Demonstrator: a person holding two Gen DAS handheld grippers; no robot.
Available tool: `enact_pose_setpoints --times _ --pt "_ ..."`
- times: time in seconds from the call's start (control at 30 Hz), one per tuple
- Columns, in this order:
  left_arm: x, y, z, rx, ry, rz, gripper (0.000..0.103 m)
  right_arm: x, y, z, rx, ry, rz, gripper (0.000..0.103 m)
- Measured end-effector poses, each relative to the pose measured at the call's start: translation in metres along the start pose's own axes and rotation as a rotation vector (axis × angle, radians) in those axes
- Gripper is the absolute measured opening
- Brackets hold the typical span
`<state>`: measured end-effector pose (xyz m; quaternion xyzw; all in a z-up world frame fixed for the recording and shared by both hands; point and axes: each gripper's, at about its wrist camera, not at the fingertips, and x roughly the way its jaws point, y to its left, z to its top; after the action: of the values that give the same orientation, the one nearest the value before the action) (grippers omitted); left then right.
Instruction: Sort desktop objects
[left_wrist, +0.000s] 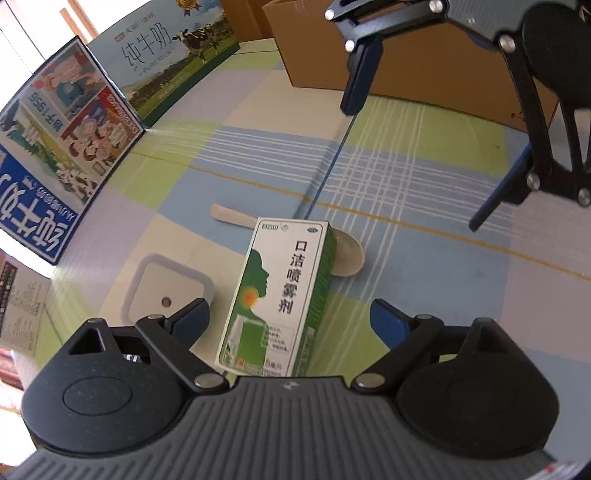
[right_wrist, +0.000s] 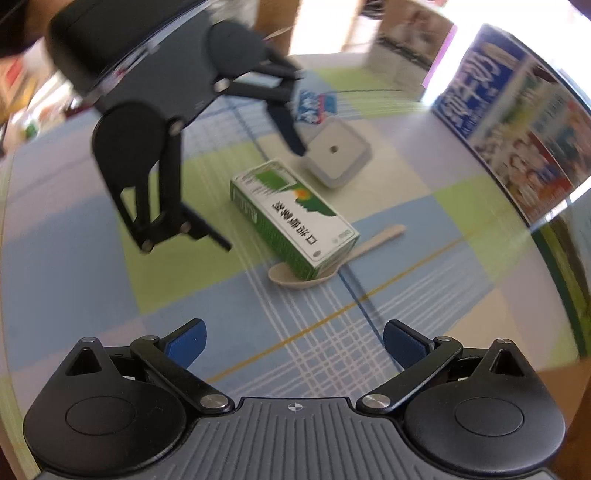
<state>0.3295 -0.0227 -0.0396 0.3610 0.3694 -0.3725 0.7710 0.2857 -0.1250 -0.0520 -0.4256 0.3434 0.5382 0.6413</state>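
- The green-and-white oral spray box (left_wrist: 277, 295) lies flat on the checked cloth of the worktop (left_wrist: 424, 258), printed face up. Its far end rests over the bowl of a pale spoon (left_wrist: 347, 254), so the spoon is partly pinned beneath it.
- The left claw (left_wrist: 291, 321) is released, its blue pads spread to either side of the box's near end without touching it. That lines it up for a grip across the narrow width, so the box looks like the next thing to be sorted.
- The right claw (right_wrist: 295, 343) is also released and empty. It hangs well back from the box, over bare cloth, probably keeping clear of the left one.
- A white square plug-in device with a small round sensor (left_wrist: 173, 288) sits just beside the box, near the left pad. Closing there could nudge it.
- Lifting the box should free the spoon, though its handle (right_wrist: 384, 234) may shift as the weight comes off.
- Milk cartons (left_wrist: 66, 147) and a cardboard box (left_wrist: 424, 62) stand around the edges. Which serves as the sorting destination cannot be told.
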Motion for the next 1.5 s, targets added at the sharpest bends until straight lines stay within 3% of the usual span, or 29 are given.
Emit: enact_pose_setpoints --times 0.17,0.27,0.4,0.73,0.93,1.23,1.3,1.4,1.5 --pt "0.017 0.008 0.005 0.025 0.033 -0.035 0.090 0.017 -0.004 0.003 -0.041 0.024 0.026 0.098" --pt "0.025 0.013 0.005 0.033 0.058 -0.062 0.081 0.024 -0.006 0.005 -0.055 0.038 0.050 0.098" --pt "0.029 0.017 0.005 0.037 0.070 -0.057 0.059 0.029 -0.011 0.007 -0.041 0.059 0.072 0.097" --pt "0.005 0.019 -0.021 0.051 0.113 -0.070 0.053 0.049 -0.034 0.028 0.190 0.077 0.108 0.085" --pt "-0.007 0.023 -0.043 0.010 0.132 -0.056 0.053 0.065 -0.039 0.047 0.297 0.098 0.091 0.080" --pt "-0.010 0.022 -0.045 -0.027 0.109 -0.060 0.058 0.080 -0.059 0.049 0.482 0.135 0.064 0.058" --pt "-0.009 0.023 -0.044 -0.036 0.108 -0.059 0.058 0.078 -0.061 0.049 0.481 0.137 0.036 0.033" --pt "-0.005 0.022 -0.044 -0.029 0.116 -0.057 0.058 0.074 -0.058 0.049 0.449 0.140 0.029 0.011" --pt "-0.006 0.021 -0.044 -0.027 0.114 -0.051 0.056 0.067 -0.045 0.043 0.384 0.153 0.043 0.007"
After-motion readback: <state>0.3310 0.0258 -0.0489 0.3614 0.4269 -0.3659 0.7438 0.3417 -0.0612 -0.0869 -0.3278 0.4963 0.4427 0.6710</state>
